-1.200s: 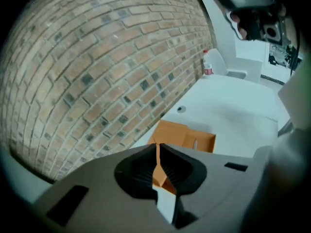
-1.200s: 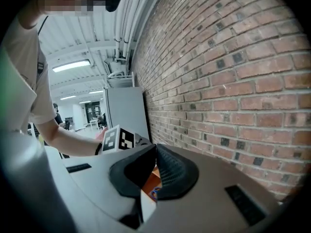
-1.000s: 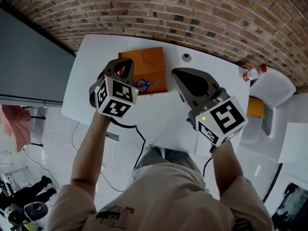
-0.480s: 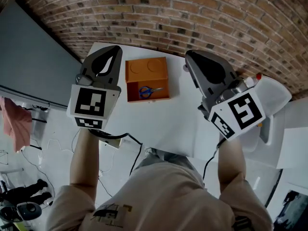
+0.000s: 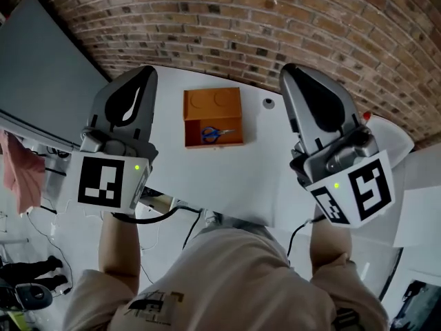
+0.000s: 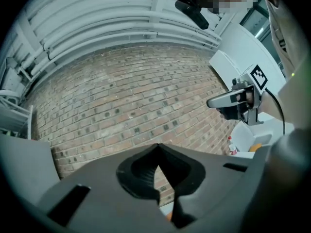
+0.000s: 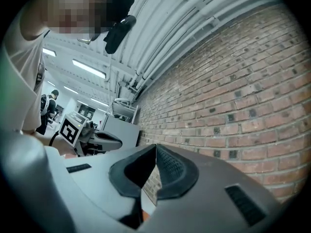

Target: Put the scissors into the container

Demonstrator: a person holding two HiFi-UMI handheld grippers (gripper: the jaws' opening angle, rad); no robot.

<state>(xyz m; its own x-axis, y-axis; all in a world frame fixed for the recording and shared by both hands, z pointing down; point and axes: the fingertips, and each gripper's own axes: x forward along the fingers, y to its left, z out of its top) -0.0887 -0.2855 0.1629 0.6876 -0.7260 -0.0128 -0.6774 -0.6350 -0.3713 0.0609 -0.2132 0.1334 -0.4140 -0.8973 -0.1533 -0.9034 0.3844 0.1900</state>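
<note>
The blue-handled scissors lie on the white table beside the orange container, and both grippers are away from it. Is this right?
Not quite: the head view shows the blue-handled scissors inside the orange rectangular container on the white table, not beside it. The left gripper and right gripper are indeed away from it.

White table (image 5: 231, 178) against brick wall (image 5: 275, 19) — pink cloth (image 5: 12, 171) far left

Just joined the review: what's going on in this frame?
A person holds a gripper in each hand above the white table. The blue-handled scissors already lie inside the orange container. The left gripper and right gripper are both shut and empty, held up either side of it, facing the brick wall.
</note>
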